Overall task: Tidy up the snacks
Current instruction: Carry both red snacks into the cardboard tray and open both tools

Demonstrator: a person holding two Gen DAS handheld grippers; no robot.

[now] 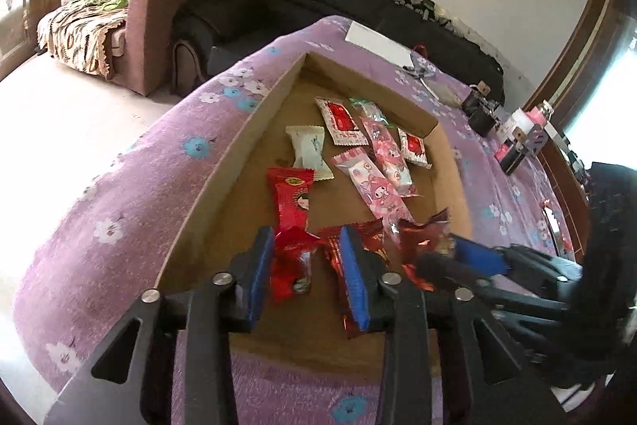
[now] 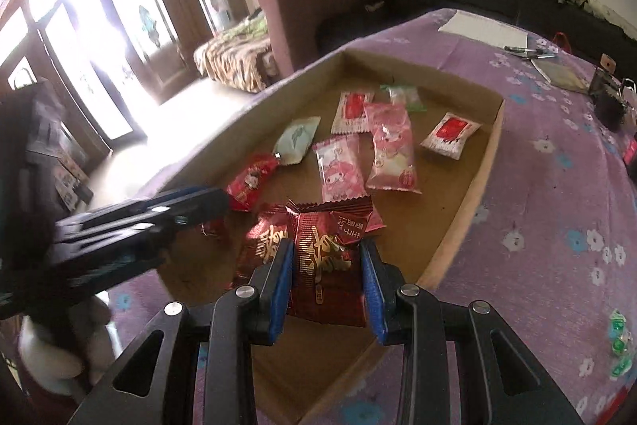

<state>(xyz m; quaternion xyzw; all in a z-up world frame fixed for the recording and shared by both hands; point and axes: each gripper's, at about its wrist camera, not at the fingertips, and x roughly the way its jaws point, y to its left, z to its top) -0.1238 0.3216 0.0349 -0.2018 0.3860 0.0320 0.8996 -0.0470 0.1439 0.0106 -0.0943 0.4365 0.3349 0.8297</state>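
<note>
The right gripper (image 2: pixel 326 279) pinches a dark red snack packet (image 2: pixel 328 265) over the cardboard tray (image 2: pixel 458 226); best released low. The left gripper (image 1: pixel 306 273) stands open around a bright red packet (image 1: pixel 292 265).

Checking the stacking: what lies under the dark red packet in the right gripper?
Under the dark red packet held by the right gripper, a second dark red packet shows at its left, lying on the cardboard tray. Anything directly beneath is covered.
</note>
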